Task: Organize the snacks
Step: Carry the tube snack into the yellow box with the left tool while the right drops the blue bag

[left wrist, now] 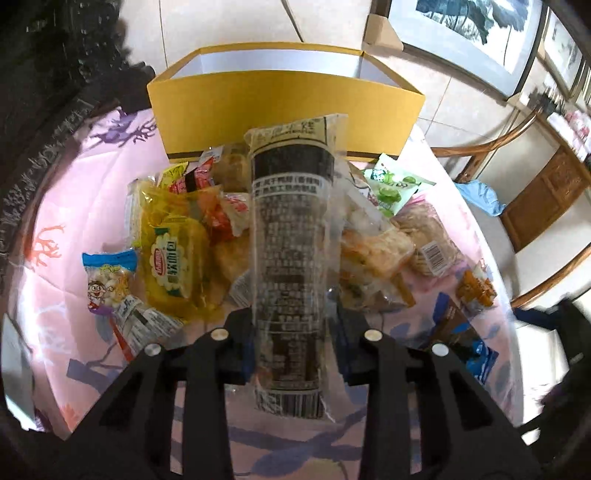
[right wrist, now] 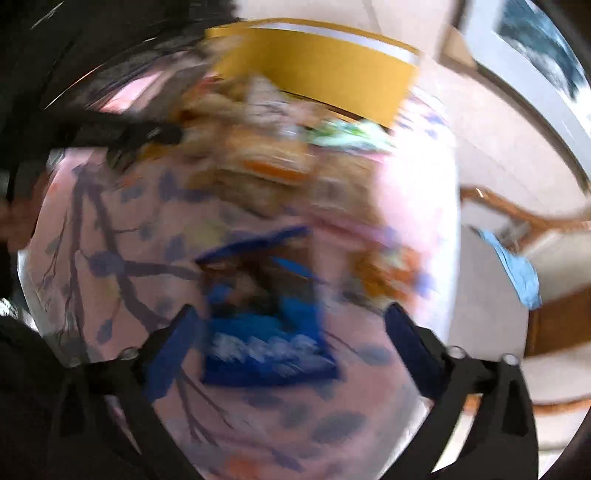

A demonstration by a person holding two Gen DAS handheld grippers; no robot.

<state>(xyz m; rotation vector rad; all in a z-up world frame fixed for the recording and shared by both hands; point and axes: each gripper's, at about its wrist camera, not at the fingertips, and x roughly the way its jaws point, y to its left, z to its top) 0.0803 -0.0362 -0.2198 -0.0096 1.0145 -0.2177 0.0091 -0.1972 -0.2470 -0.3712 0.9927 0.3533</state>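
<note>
My left gripper (left wrist: pixel 291 343) is shut on a long clear packet with black print (left wrist: pixel 290 229), held up on end above the snack pile (left wrist: pixel 229 229). The open yellow box (left wrist: pixel 284 107) stands just beyond the pile. In the blurred right wrist view my right gripper (right wrist: pixel 291 354) stands wide open, its blue pads (right wrist: pixel 173 354) on either side of a blue and brown packet (right wrist: pixel 266 325) lying flat on the pink cloth. The pads do not touch the packet. The yellow box (right wrist: pixel 321 74) shows at the top of that view.
Pink flowered cloth (left wrist: pixel 74 206) covers the round table. Loose packets lie around the pile: a blue-topped popcorn bag (left wrist: pixel 110 280), a green one (left wrist: pixel 395 184), an orange one (left wrist: pixel 476 288). A wooden chair (left wrist: pixel 532 199) stands to the right, framed pictures (left wrist: pixel 469 33) beyond.
</note>
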